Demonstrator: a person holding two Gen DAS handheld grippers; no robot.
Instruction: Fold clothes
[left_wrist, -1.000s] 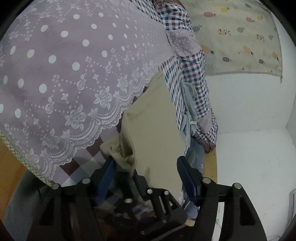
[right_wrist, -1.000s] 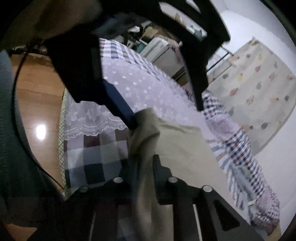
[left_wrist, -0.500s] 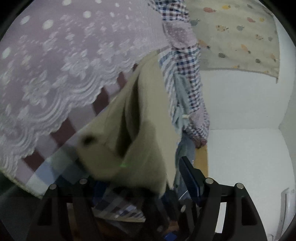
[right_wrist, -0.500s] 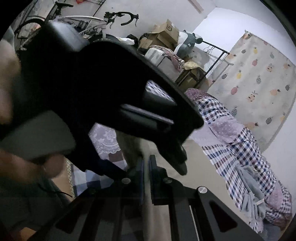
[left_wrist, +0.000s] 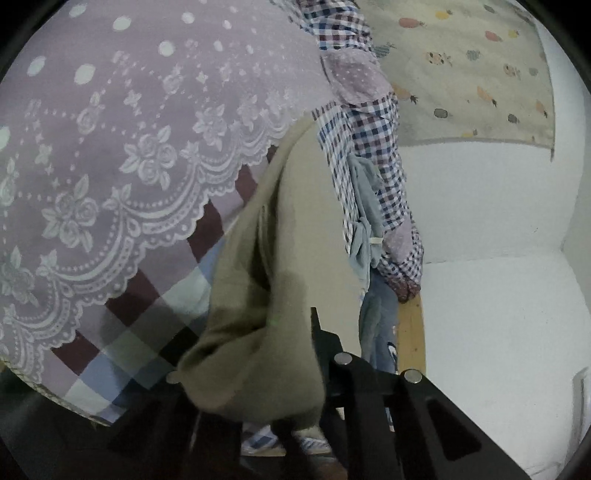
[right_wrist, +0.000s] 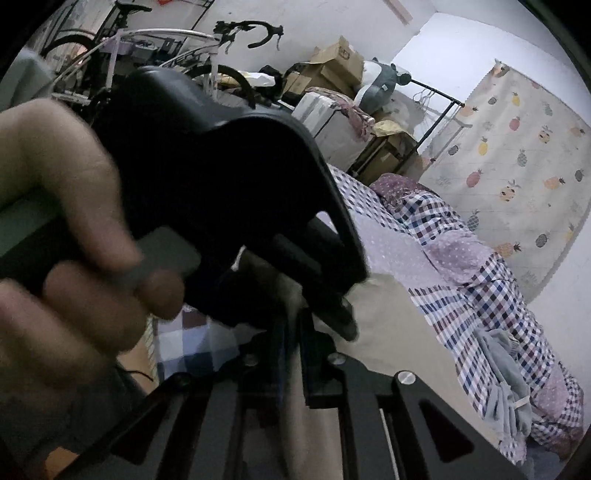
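The khaki garment (left_wrist: 295, 236) lies along the bed's lilac lace-edged cover (left_wrist: 110, 147), its near end bunched over the left gripper (left_wrist: 280, 373), whose fingers it hides, so their state is unclear. The right gripper (right_wrist: 291, 332) pinches khaki cloth between nearly closed fingers. A hand (right_wrist: 66, 236) holds the left gripper's handle.

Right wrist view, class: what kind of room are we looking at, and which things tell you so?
Probably a bedroom doubling as storage: a bed with checked bedding, stacked cardboard boxes, and a bicycle against the wall.

bed (left_wrist: 110, 362) | lilac lace cover (left_wrist: 129, 129) | khaki garment (left_wrist: 306, 221) | checked quilt (left_wrist: 369, 147)
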